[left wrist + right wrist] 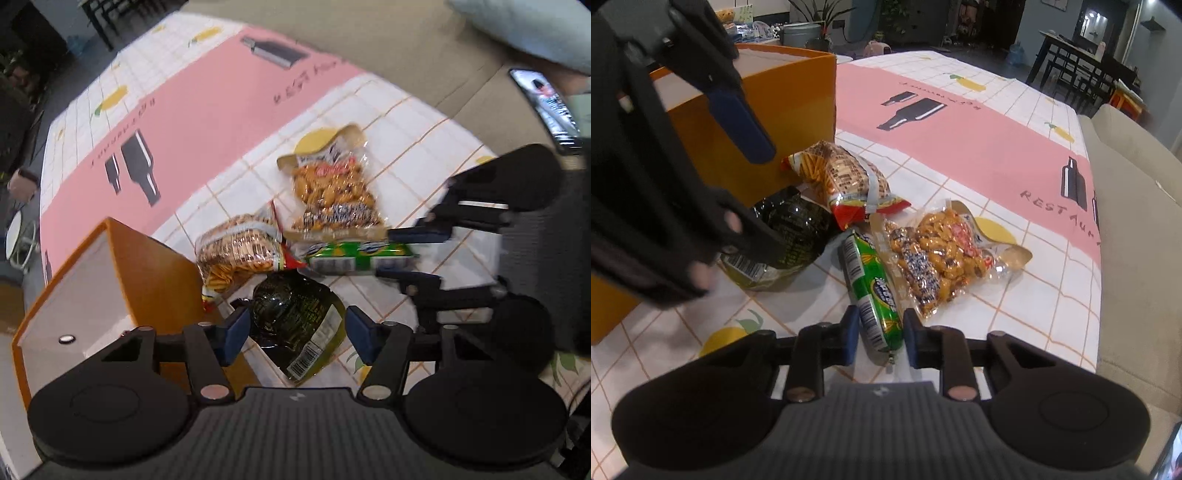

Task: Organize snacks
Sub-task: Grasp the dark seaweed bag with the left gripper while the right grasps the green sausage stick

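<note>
The right gripper (879,334) has its two blue pads pressed on the near end of the green snack tube (871,291), which lies on the surface (1015,314). The left gripper (297,334) stands half open around the dark green packet (295,314), pads not touching it. This packet lies just beside the orange box (147,266).

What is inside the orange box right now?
The orange box shows bare white inner walls and one small round fitting; no snacks are visible. Its floor is hidden by the rim and left gripper.
</note>
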A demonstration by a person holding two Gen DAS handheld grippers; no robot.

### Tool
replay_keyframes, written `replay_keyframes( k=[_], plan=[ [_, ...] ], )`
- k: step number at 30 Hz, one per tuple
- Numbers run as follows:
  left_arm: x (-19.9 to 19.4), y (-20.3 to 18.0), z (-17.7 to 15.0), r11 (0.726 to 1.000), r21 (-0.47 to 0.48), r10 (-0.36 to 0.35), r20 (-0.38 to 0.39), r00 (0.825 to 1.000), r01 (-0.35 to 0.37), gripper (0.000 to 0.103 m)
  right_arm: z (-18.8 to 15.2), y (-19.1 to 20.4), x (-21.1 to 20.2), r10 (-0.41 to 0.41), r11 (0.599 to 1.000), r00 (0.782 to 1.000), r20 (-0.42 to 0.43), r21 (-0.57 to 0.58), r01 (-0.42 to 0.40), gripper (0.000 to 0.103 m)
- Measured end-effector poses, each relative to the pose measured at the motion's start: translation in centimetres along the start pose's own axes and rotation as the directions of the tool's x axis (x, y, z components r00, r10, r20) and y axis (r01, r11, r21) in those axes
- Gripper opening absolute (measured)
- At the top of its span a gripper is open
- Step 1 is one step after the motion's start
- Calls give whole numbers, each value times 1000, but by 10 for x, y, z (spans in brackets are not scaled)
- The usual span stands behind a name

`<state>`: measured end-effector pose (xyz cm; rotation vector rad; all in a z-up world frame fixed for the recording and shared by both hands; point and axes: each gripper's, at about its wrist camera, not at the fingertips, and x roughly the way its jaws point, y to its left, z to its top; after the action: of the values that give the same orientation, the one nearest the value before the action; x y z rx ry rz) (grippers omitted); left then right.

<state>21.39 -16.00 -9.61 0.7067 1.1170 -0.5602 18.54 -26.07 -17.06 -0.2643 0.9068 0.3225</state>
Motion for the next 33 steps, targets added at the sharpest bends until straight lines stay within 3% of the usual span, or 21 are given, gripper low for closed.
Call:
replay_keyframes(
  k=[8, 14, 18, 19, 24, 33],
  plan=[
    [37, 0, 14, 999, -23, 37, -138, 990, -40, 69, -12, -10, -15, 1, 997, 993, -117, 80, 8, 23],
    [47, 1, 19, 997, -52, 40, -152, 988, -49, 69, -20, -17, -12, 4, 992, 991, -133, 126, 13, 32],
    [48, 3, 16, 996, -81, 27, -152, 988, -40, 59, -17, -11, -8, -3, 996, 996, -88, 86, 11, 31],
    [47, 4, 14, 995, -91, 22, -152, 988, -36, 52, -16, -9, -7, -6, 997, 996, -88, 82, 14, 30],
    [38, 9, 4, 974, -214, -102, -115, 988, 76, 47, -16, -10, -9, 3, 994, 993, -119, 107, 10, 23],
    [21, -27, -23, 955, -235, -197, -46, 979, 181, 46, -36, -14, -28, 7, 985, 976, -219, 171, 31, 20]
  ],
)
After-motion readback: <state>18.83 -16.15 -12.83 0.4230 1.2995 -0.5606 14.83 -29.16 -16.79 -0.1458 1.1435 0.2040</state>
